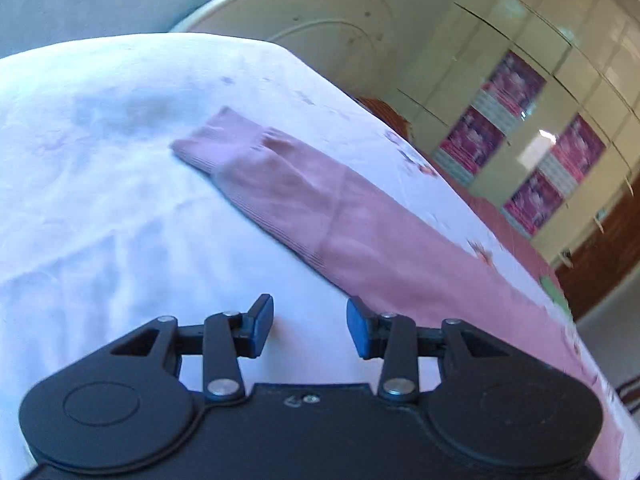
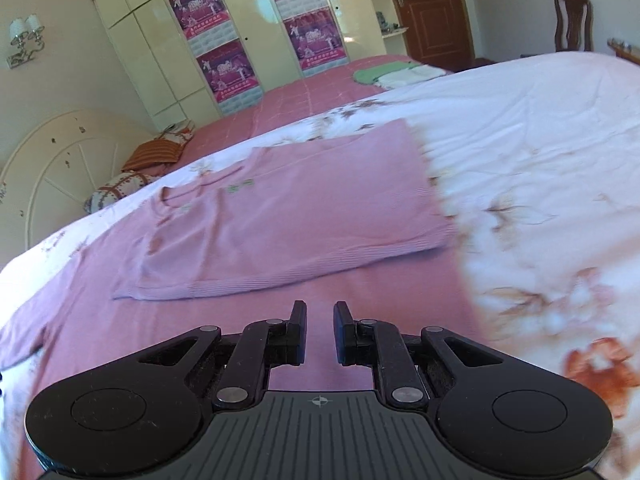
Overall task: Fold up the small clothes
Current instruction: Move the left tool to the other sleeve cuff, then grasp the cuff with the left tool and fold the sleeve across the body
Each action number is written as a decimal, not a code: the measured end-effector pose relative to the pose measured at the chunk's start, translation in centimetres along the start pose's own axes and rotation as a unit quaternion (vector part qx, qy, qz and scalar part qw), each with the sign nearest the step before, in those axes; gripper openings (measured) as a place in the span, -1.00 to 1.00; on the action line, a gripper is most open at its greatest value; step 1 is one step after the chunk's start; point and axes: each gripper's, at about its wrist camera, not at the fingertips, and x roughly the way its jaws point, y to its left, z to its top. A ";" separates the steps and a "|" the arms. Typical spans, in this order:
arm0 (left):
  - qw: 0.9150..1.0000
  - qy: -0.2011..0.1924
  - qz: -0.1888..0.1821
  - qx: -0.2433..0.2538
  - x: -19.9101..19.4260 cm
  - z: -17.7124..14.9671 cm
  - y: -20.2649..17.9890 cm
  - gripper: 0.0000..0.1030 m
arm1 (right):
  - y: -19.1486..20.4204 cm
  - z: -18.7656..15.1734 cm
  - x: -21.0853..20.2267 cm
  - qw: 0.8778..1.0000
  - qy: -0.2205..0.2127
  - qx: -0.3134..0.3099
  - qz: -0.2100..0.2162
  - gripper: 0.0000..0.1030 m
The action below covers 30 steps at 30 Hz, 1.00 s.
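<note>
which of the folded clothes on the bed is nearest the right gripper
The pink top, lying on the white floral sheet just ahead of the right gripper. The green piece and cream piece lie far across the bed.

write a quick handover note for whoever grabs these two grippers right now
Left hand-held gripper: open, empty, over the white floral bedspread beside the outstretched sleeve.
Right hand-held gripper: jaws slightly apart, nothing between them, above the near part of the pink sweater.
The sweater lies on the bed, its hem part already folded up over the body.
The sleeve on the left side is still spread out flat.
Left to do, probably: fold that sleeve in, then finish the fold.
Green and white clothes sit at the far edge.
</note>
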 end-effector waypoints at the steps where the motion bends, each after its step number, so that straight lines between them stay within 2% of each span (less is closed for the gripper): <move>1: 1.000 -0.002 -0.007 -0.024 0.3 0.9 1.2 -0.09 | 1.0 0.1 0.5 1.000 0.002 0.009 0.012 -0.73; 4: 0.996 -0.013 -0.028 -0.085 1.6 3.0 3.8 0.26 | 3.5 0.5 1.8 0.999 0.008 0.036 0.040 -0.73; 7: 0.990 -0.020 -0.054 -0.132 3.4 4.5 5.6 0.28 | 5.4 0.8 2.7 0.996 0.009 0.063 0.055 -0.73; 12: 0.987 -0.026 -0.063 -0.145 5.9 6.1 6.6 0.01 | 7.2 1.1 3.4 0.996 0.005 0.079 0.045 -0.73; 17: 0.982 -0.040 -0.055 -0.177 7.0 6.6 7.7 -0.39 | 7.8 1.2 3.5 0.996 0.008 0.082 0.034 -0.73; 21: 0.980 -0.040 -0.054 -0.185 7.5 6.9 8.1 -0.56 | 7.9 1.4 3.6 0.996 0.009 0.081 0.025 -0.73; 22: 0.983 -0.036 -0.049 -0.175 7.7 7.1 8.0 -0.71 | 7.8 1.5 3.7 0.996 0.009 0.081 0.025 -0.73; 23: 0.986 -0.031 -0.040 -0.160 7.7 7.2 7.6 -0.78 | 7.8 1.6 3.7 0.996 0.009 0.082 0.025 -0.73; 26: 0.994 -0.047 -0.040 -0.093 6.6 7.3 5.1 -0.81 | 7.7 1.6 3.7 0.996 0.006 0.082 0.028 -0.73; 28: 0.997 -0.047 -0.059 -0.023 5.7 7.1 1.5 -0.81 | 7.5 1.5 3.7 0.996 0.005 0.079 0.029 -0.73; 30: 0.994 -0.046 -0.079 0.057 5.0 6.2 -3.1 -0.81 | 7.3 1.5 3.9 0.997 0.006 0.072 0.028 -0.73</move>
